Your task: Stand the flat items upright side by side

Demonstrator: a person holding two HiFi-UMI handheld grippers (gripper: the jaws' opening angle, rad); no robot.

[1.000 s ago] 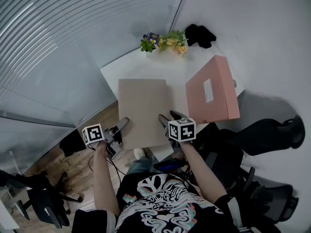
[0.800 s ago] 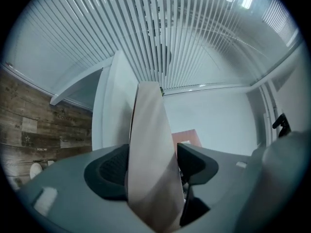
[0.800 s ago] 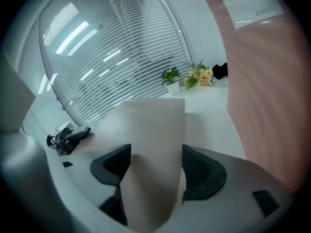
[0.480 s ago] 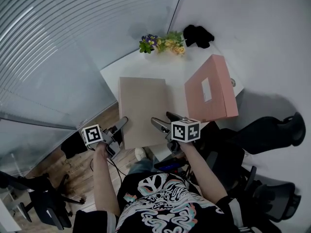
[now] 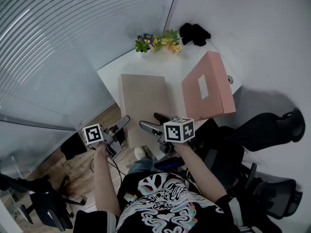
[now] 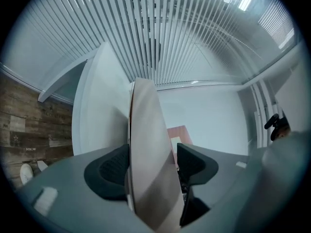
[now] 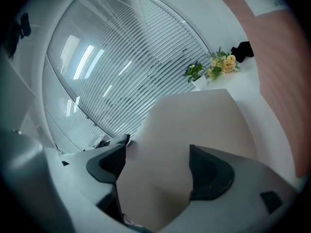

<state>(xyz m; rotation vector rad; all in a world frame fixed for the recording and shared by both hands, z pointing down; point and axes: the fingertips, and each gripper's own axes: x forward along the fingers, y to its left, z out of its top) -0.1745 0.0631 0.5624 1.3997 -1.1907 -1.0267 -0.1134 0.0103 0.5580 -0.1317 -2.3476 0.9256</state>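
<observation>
Nearest us, the left tongs (image 5: 121, 126) are closed on the near edge of the tan board (image 5: 145, 101). In the left gripper view the board runs edge-on between the pads, one on each face, and the jaws are wide only because the board is thick. We read that hold as the anchor: the board's near end juts past the edge of the desk (image 5: 175, 67), which is what lets one jaw slip beneath it. The right tongs (image 5: 153, 122) hover just beside, over the board's near right corner. Their jaws have just been opening and now stand wide, and in the right gripper view the board's face shows in the gap between them with neither pad pressing on it. We judge this hand is free to take a fresh hold, since tipping a broad panel up from one edge alone would let it twist. The board lies nearly flat, lengthwise away from us, so its step is not yet done. Further right, apart from it, the pink box (image 5: 206, 89) with a white label stands on edge — the neighbour the board should end up beside, and something a swinging board could knock over. At the far edge sit a bunch of flowers (image 5: 155, 40) and a black object (image 5: 193, 33) we cannot identify — both well apart from the two items.
</observation>
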